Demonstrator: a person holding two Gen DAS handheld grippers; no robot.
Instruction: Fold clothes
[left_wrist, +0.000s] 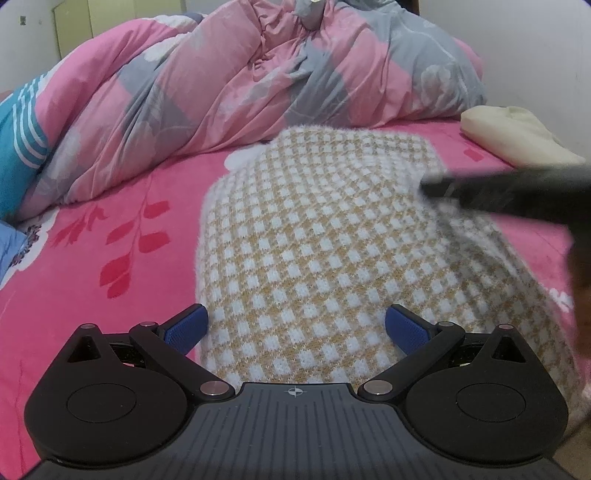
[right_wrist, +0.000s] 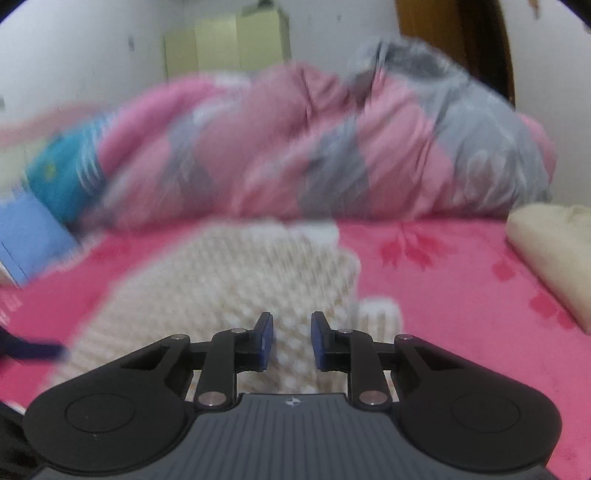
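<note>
Sweater: one checked sweater (left_wrist: 317, 236) lies on the pink bed (left_wrist: 110, 229), just in front of the big quilt (left_wrist: 229, 85).
How far: it looks bunched into a block, not neat.
Left tool (left_wrist: 295, 326): wide open, holding nothing.
Right tool (right_wrist: 291, 341): a little open, empty.
Other clothes: one cream piece (left_wrist: 517, 136), beside the quilt.

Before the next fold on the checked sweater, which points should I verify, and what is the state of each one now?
1. Left tool open wide: ok.
2. Left tool holds no fabric: ok; checked sweater lies flat between its fingers.
3. Right tool free of cloth: cannot tell; narrow gap, blurred view.
4. Sweater is clear of the quilt: ok.
5. Cream garment apart from the sweater: ok.
6. Right-side edge of the sweater visible: not ok; the right tool covers it in the left view.
</note>
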